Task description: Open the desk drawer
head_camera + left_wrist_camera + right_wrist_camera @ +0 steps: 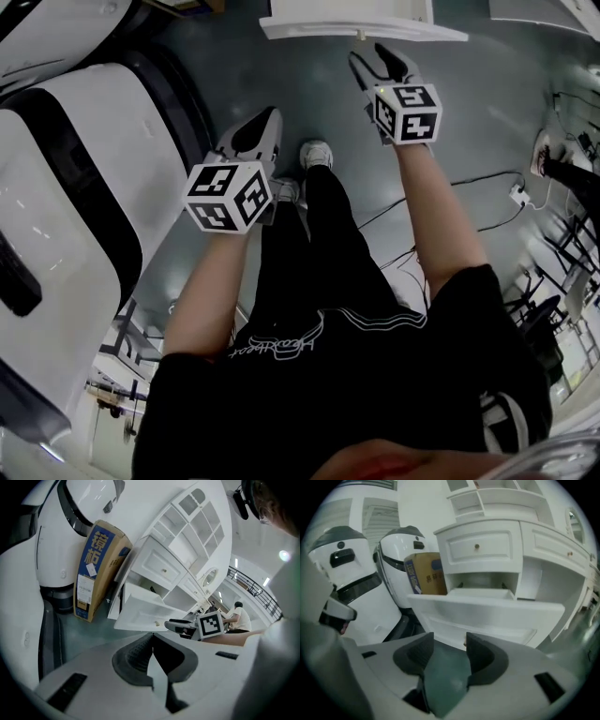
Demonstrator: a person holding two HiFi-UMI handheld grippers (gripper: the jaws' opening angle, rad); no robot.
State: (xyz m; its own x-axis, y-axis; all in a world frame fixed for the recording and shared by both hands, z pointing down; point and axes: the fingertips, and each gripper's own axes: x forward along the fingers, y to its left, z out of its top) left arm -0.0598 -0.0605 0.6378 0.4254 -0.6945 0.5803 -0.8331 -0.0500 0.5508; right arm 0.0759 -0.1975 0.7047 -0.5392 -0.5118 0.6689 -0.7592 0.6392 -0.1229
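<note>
The only print of any size is on the cardboard box (96,569). It carries a blue band with big yellow Chinese characters running down it, and a white label whose small type cannot be read. White script runs across the person's black clothing (272,347), too curled to make out.

The drawer (487,613) stands open, out of the white bench (543,541). Its long axis runs from 9 to 3 o'clock across the right gripper view, and its front panel faces the camera. A small knob (465,644) shows low on that front. Above it a second drawer (478,548) sits flush. In the head view the open drawer lies at 12 o'clock.

The right gripper (449,641) has its jaws wide apart with only floor between them, and the knob is near their tips, untouched. The left gripper (152,637) has its jaws closed together on nothing. In the head view it sits at 11 o'clock, beside the person's shoes (316,153).

White pods with black bands (84,187) fill 9 o'clock, and the box stands between them and the bench. Cables (478,183) trail over the floor at 3 o'clock.
</note>
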